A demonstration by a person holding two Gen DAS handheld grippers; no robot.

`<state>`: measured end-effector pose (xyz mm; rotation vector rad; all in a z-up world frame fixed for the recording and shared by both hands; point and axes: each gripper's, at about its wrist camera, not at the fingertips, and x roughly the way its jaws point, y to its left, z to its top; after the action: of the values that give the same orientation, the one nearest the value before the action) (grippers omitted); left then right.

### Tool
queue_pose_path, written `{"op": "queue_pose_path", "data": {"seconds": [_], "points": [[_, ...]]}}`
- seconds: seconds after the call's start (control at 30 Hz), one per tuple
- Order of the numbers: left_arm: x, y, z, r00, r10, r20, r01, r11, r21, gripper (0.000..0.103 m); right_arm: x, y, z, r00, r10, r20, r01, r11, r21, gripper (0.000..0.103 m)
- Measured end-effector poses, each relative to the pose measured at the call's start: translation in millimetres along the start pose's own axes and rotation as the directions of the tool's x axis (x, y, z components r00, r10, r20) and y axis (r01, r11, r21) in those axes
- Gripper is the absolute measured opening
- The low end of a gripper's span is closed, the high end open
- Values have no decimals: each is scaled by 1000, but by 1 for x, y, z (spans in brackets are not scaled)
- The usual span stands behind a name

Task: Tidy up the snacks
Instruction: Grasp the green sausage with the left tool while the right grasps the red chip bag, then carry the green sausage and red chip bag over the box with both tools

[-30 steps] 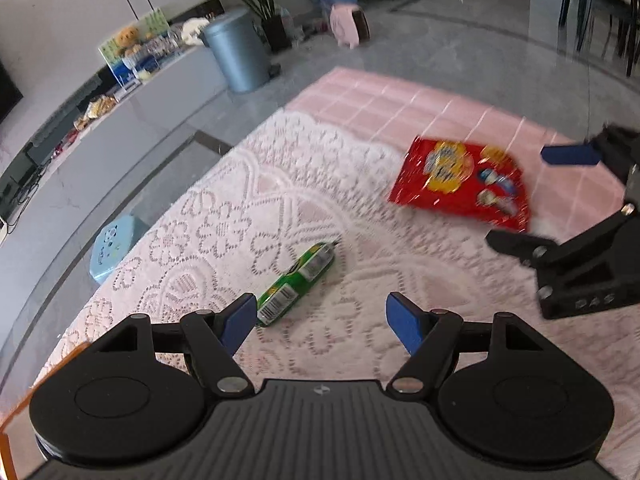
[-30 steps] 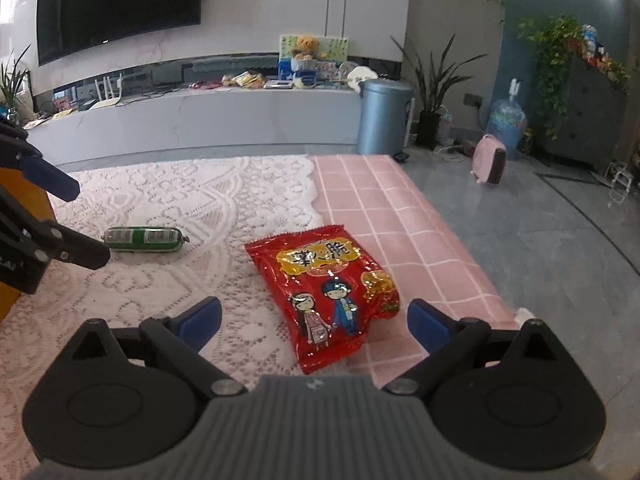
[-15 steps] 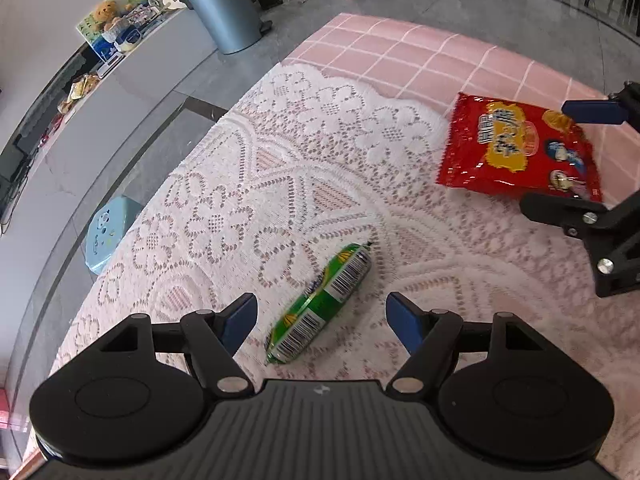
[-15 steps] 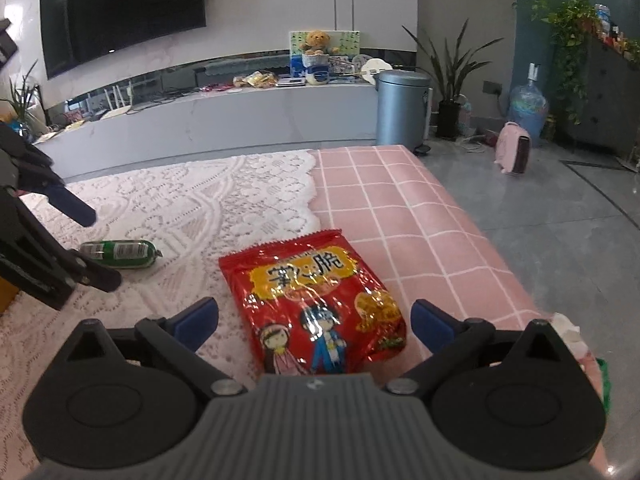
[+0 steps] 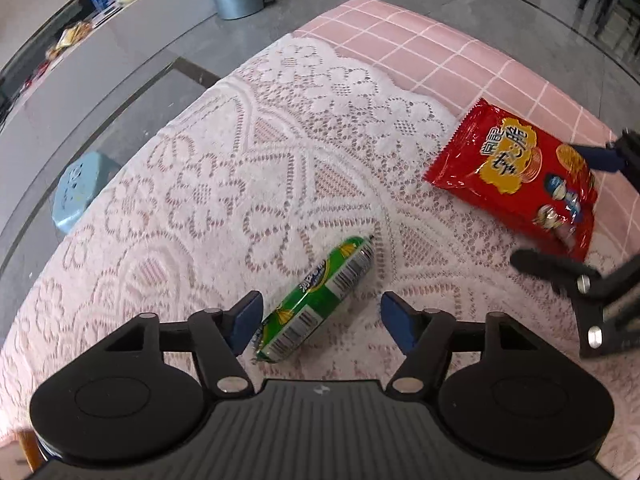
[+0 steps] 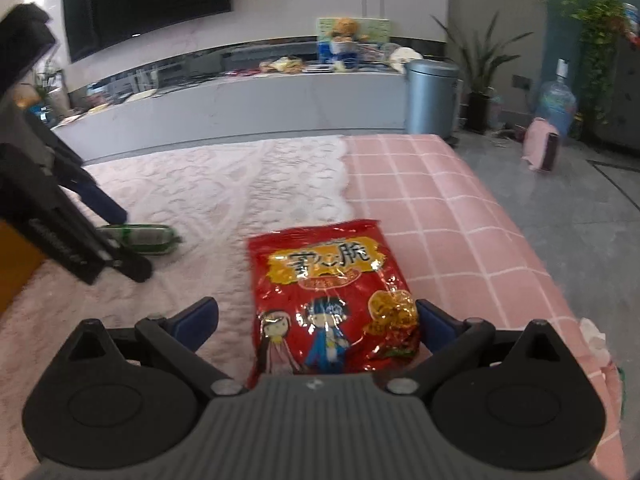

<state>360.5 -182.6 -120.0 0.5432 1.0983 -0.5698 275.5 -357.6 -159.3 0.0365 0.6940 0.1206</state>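
A green sausage stick (image 5: 320, 296) lies on the white lace cloth (image 5: 248, 168). My left gripper (image 5: 322, 320) is open, its blue pads on either side of the sausage's near end, not touching it. A red snack bag (image 5: 516, 176) lies flat where lace meets the pink checked cloth. My right gripper (image 6: 316, 320) is open around the bag's (image 6: 332, 300) near end, with the right pad against the bag's edge. The sausage (image 6: 140, 238) and the left gripper (image 6: 64, 216) also show in the right wrist view at left.
The pink checked tablecloth (image 6: 440, 208) covers the table, whose edge drops off at the right. An orange object (image 6: 16, 264) sits at the far left. On the floor are a blue stool (image 5: 76, 192) and a grey bin (image 6: 430, 96).
Both grippers moved forward and down. The left gripper now straddles the sausage's near end; the right gripper now straddles the near end of the red bag. Both stayed open.
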Motion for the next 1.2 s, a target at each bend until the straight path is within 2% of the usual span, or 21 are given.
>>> {"op": "queue_pose_path", "data": {"seconds": [0.1, 0.17, 0.2, 0.27, 0.33, 0.43, 0.5, 0.67, 0.7, 0.77, 0.87, 0.97, 1.2], "points": [[-8, -6, -5, 1000, -15, 1, 15, 1000, 5, 74, -8, 7, 1, 998, 55, -4, -55, 998, -11, 99], [-12, -11, -8, 1000, -15, 0, 15, 1000, 14, 64, -11, 9, -1, 996, 89, -8, -89, 996, -5, 99], [-14, -14, -10, 1000, -14, -1, 14, 1000, 16, 62, -13, 10, -2, 996, 86, -5, -86, 996, -5, 99], [-16, -17, -10, 1000, -4, -3, 4, 1000, 6, 55, -13, 12, -1, 999, 38, 17, -38, 999, -4, 99], [-17, -18, -11, 1000, 9, 19, -8, 1000, -14, 55, -12, 10, 1, 999, -6, 37, 4, 999, 36, 99], [-18, -15, -9, 998, 26, 53, -24, 998, -52, 55, -5, 9, 3, 999, -15, 34, 11, 992, 125, 99], [-16, -12, -8, 998, 28, 59, -23, 997, -78, 54, -1, 14, 3, 999, -31, 32, 26, 990, 136, 99], [-10, -9, -9, 998, 43, 51, -38, 994, -101, 35, 5, 30, 1, 995, -92, 32, 90, 993, 73, 99], [-9, -9, -9, 998, 44, 53, -38, 994, -107, 35, 6, 29, 2, 995, -91, 28, 89, 993, 77, 98], [-9, -8, -10, 997, 40, 66, -32, 993, -116, 30, 9, 27, 2, 995, -97, 21, 95, 992, 86, 85], [-11, -11, -10, 996, 45, 74, -36, 992, -117, 26, 11, 22, 2, 993, -118, 8, 116, 989, 91, 75], [-14, -14, -11, 995, 57, 80, -47, 992, -121, 26, 9, 17, 0, 993, -114, 13, 112, 986, 125, 71], [-35, -15, -17, 993, 34, 109, -14, 984, -179, 25, -2, 11, 1, 992, -123, 8, 119, 977, 176, 70]]}}
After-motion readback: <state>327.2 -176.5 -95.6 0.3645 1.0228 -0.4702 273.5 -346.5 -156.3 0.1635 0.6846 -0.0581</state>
